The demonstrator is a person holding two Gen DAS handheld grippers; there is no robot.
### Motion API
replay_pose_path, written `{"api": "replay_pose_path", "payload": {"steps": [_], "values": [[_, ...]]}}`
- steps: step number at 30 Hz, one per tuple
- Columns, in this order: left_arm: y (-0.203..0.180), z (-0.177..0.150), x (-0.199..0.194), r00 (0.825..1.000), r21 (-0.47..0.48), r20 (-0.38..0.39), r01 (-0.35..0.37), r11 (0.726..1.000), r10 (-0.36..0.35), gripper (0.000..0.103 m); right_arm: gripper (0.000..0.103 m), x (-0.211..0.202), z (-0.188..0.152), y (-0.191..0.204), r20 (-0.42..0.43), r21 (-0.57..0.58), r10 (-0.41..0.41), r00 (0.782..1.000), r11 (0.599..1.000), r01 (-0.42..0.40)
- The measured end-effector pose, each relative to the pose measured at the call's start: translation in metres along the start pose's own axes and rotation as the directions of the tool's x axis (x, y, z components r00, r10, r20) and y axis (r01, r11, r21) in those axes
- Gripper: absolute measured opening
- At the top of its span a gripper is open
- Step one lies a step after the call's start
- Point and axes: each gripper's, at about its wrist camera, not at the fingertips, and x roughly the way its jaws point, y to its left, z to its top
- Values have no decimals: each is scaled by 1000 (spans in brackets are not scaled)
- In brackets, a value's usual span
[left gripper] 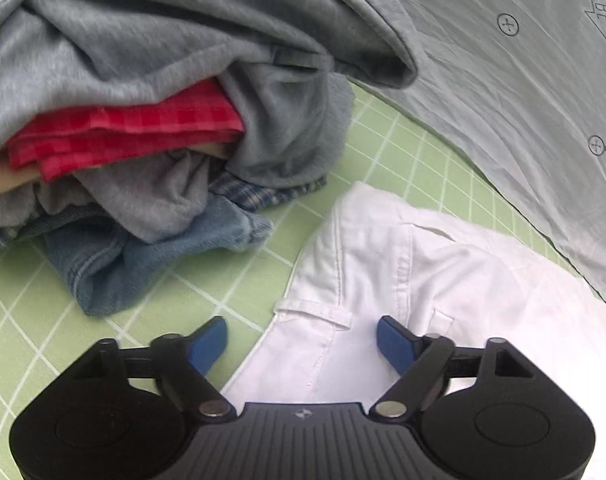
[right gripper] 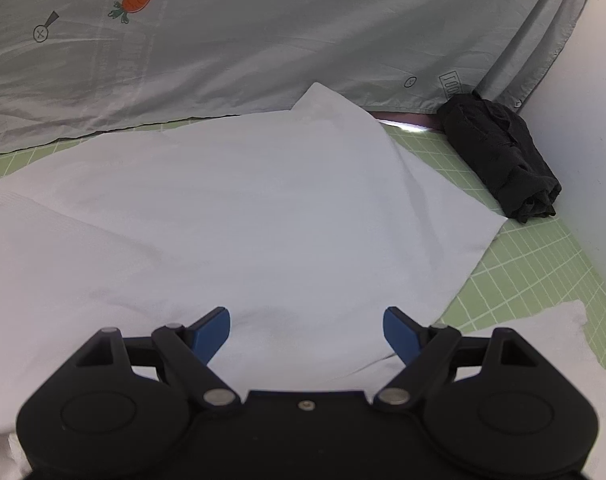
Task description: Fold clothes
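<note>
Two open tools (left gripper: 303, 338) (right gripper: 307, 330), white garment (left gripper: 383, 280) (right gripper: 243, 220) beneath

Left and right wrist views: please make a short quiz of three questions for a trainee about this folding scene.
1. True or false: the left gripper is shut on the white garment.
2. Which item lies by the wall in the right wrist view? A) red cloth B) black garment C) jeans
3. Fill in: the red cloth lies in the ____ of clothes.

Key:
1. False. Both the left gripper and the right gripper are open, above white fabric.
2. B, the black garment, on the green mat.
3. Pile.
</note>
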Motion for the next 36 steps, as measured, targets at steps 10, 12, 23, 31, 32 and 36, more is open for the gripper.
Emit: {"api": "replay_pose_path", "payload": {"steps": [10,12,23,31,32,36], "values": [[46,31,-22,973,-17,80,-215,977,215,1,84,-10,-5,-15,26,24,3,1000,1000,-4],[38,25,-29,978,41,72,-198,979,195,5,84,-10,-9,-20,24,40,8,1000,999,-9],[-31,-18,-18,1000,153,13,-15,988,13,80,85,-15,-31,-42,-5,102,26,1000,994,-25],[-47,-19,2,992,223,68,-118,968,105,16,85,-18,-40,-53,-13,118,7,1000,993,-6],[-38,-14,2,991,193,68,-124,973,113,16,85,-18,-40,-54,-12,120,1,1000,993,0],[-3,5,-3,997,62,25,-72,996,71,17,85,-22,-43,-63,-5,150,-1,1000,989,2]]}}
